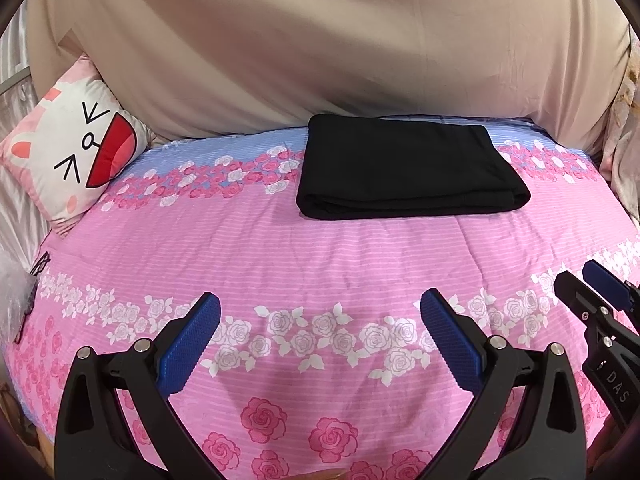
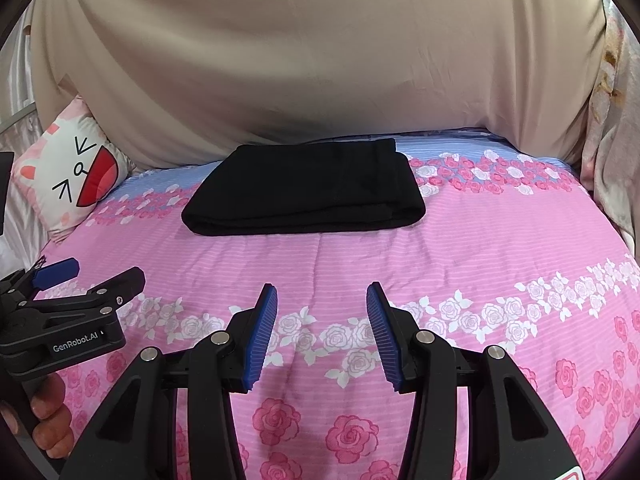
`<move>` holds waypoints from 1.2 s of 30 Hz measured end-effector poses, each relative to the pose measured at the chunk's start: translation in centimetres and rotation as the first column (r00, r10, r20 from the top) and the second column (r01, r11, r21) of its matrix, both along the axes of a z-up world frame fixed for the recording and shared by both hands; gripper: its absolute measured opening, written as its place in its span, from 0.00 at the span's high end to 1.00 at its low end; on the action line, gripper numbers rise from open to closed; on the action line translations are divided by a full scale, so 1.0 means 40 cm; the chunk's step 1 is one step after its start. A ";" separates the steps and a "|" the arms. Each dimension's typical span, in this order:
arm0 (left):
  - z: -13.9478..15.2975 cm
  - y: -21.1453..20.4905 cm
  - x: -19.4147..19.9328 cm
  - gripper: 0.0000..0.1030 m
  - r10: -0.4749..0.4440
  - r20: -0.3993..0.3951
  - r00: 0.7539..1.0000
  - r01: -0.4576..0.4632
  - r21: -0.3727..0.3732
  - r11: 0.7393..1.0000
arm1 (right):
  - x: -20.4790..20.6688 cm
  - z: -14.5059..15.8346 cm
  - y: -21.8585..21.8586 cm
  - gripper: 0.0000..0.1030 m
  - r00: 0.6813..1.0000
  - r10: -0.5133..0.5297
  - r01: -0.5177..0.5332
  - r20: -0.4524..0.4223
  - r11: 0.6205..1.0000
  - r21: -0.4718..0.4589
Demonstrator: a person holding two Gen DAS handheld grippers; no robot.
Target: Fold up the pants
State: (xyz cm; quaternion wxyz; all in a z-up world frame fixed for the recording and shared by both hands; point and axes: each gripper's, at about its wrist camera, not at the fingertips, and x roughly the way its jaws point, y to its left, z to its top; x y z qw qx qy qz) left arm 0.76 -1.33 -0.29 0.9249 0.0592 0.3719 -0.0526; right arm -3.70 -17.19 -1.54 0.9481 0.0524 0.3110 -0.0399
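Left wrist view: your left gripper (image 1: 320, 312) hangs over the near part of the bed (image 1: 320, 248), jaws spread wide, nothing btwn the blue pads (image 1: 188, 344). The pants (image 1: 404, 166) lie folded in a flat black rectangle toward the far side of the bed, slightly right of centre, folded edge facing you, well apart from the gripper. Beige sheet (image 1: 320, 40) hangs behind them. Cat-face pillow (image 1: 76, 148) leans at the far left corner, apart from the pants. Your right gripper (image 1: 592, 288) pokes in at the right edge; can't tell its opening from here.

Right wrist view: right gripper (image 2: 322, 300) sits low over the white-rose band of the bed cover (image 2: 480, 248), jaws apart at a medium gap, w/ nothing held. Pants (image 2: 308, 190) show left of centre, same neat folded stack, resting on the pink and blue stripes, well ahead of the pads (image 2: 264, 332). Left gripper (image 2: 100, 272) shows at the left edge, fingers spread, your hand (image 2: 48, 412) wrapped on its handle below. Pillow (image 2: 76, 176) at far left, beige sheet (image 2: 320, 60) across the back.
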 end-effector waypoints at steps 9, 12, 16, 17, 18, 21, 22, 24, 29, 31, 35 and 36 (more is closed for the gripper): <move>-0.004 0.002 0.000 0.05 0.005 -0.001 1.000 -0.005 0.000 1.000 | -0.001 -0.002 -0.002 0.55 1.000 -0.004 0.004 0.000 1.000 0.002; -0.004 0.002 0.000 0.05 0.005 0.000 1.000 -0.005 0.000 1.000 | 0.000 -0.002 -0.005 0.55 1.000 -0.002 0.002 -0.001 1.000 0.003; -0.004 0.002 0.000 0.05 0.007 0.001 1.000 -0.007 0.000 1.000 | -0.002 -0.001 -0.004 0.55 1.000 -0.001 0.001 0.001 1.000 0.002; -0.004 0.002 -0.001 0.05 0.005 0.002 1.000 -0.005 0.000 1.000 | -0.002 0.000 -0.004 0.55 1.000 -0.002 0.002 0.001 1.000 0.002; -0.003 0.002 -0.001 0.05 0.007 0.001 1.000 -0.007 0.000 1.000 | -0.004 0.001 -0.004 0.55 1.000 -0.002 0.002 0.002 1.000 0.002; -0.003 0.001 -0.001 0.05 0.007 0.001 1.000 -0.007 0.000 1.000 | -0.006 0.001 -0.005 0.55 1.000 -0.005 0.005 0.003 1.000 0.003; -0.003 0.002 -0.002 0.05 0.005 0.000 1.000 -0.005 -0.002 1.000 | -0.006 0.002 -0.005 0.55 1.000 -0.003 0.003 0.002 1.000 0.003; -0.004 0.001 -0.002 0.05 0.005 0.001 1.000 -0.005 -0.001 1.000 | -0.007 0.003 -0.004 0.55 1.000 -0.004 0.004 0.003 1.000 0.001; -0.003 -0.001 -0.004 0.05 0.004 0.001 1.000 -0.004 0.002 1.000 | -0.008 0.004 -0.003 0.55 1.000 -0.003 0.003 0.004 1.000 0.001; -0.002 0.000 -0.003 0.05 0.003 0.001 1.000 -0.003 -0.001 1.000 | -0.008 0.003 -0.003 0.55 1.000 -0.004 0.004 0.003 1.000 0.001; -0.002 -0.001 -0.003 0.05 0.007 0.002 1.000 -0.007 0.001 1.000 | -0.009 0.004 -0.001 0.55 1.000 -0.004 0.004 0.005 1.000 0.001; -0.003 -0.002 -0.003 0.05 0.007 0.004 1.000 -0.007 0.004 1.000 | -0.010 0.005 -0.001 0.55 1.000 -0.005 0.005 0.006 1.000 -0.001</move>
